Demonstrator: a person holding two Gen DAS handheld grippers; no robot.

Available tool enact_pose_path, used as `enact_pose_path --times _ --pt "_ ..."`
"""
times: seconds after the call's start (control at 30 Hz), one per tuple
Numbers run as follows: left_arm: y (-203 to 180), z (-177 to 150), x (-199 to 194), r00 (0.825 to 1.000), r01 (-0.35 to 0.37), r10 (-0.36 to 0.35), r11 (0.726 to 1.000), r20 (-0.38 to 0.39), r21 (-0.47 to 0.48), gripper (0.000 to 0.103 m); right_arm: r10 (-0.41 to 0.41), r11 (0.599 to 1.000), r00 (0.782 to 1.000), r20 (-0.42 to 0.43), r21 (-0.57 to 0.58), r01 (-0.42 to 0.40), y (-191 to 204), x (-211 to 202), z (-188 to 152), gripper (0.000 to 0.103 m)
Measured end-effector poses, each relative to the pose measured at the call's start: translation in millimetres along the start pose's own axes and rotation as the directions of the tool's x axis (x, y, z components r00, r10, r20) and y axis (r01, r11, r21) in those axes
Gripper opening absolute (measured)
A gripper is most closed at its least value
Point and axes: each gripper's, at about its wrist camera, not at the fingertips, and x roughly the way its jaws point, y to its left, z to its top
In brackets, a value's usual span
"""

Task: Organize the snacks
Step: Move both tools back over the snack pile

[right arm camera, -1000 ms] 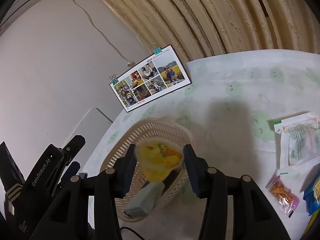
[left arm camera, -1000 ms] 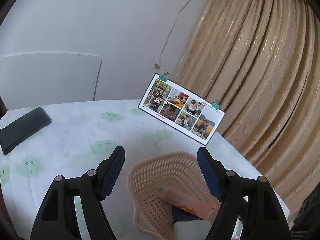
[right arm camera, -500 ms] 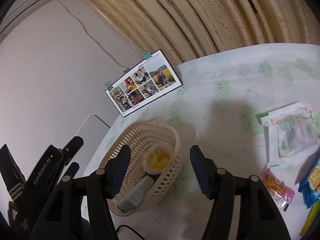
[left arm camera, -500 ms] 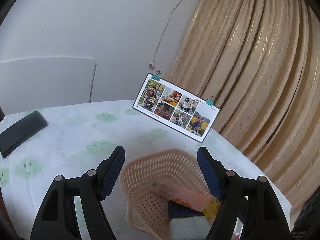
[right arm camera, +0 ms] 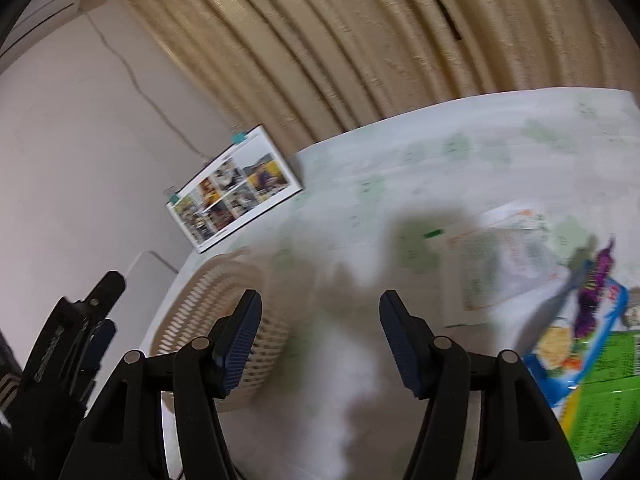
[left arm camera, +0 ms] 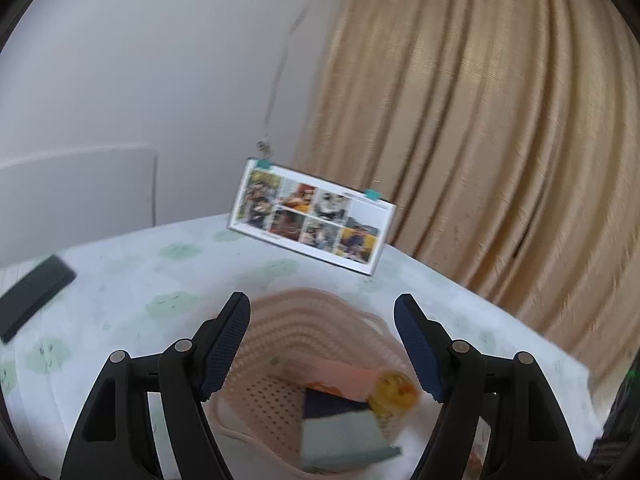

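Snacks in basket (left arm camera: 280, 332), photo card (left arm camera: 312, 220) behind, packets (right arm camera: 508, 256) right

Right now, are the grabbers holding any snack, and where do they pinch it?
No, nothing is held. The left gripper and right gripper are both open and empty. The yellow jelly cup lies loose in the basket.

Your left gripper (left arm camera: 322, 340) stands with jaws wide apart over the basket (left arm camera: 288, 320), and nothing is between them. Inside the basket the right side is taken by a yellow cup (left arm camera: 394, 394) and flat packets (left arm camera: 344, 428); the left part of its floor is bare. Behind the basket the photo board (left arm camera: 312, 220) stands upright and blocks the way to the curtain (left arm camera: 480, 140). Your right gripper (right arm camera: 320, 338) is spread and empty over bare surface (right arm camera: 340, 360). To its right, the snack bags (right arm camera: 580, 352) and a white packet (right arm camera: 504, 256) cover the surface.
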Motion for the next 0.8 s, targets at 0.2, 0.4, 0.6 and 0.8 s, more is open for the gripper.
enact_pose_path --times 0.2,0.4,0.6,0.8 --pt "-27 -10 -6 0.998 0.056 -0.056 0.993 -0.002 0.107 0.075 -0.073 0.996 0.997 0.037 0.05 0.071 -31 -14 3 0.06" --pt "-46 -22 -8 0.995 0.102 -0.097 0.98 -0.035 0.169 0.075 -0.15 0.985 0.986 0.076 0.1 0.142 -65 -34 9 0.06" --pt "-69 -38 -13 0.986 0.167 -0.154 0.953 -0.07 0.252 0.075 -0.258 0.956 0.959 0.118 0.174 0.236 -101 -56 16 0.06" --pt "-88 -53 -17 0.978 0.206 -0.185 0.923 -0.097 0.324 0.075 -0.361 0.916 0.927 0.103 0.224 0.332 -129 -64 20 0.048"
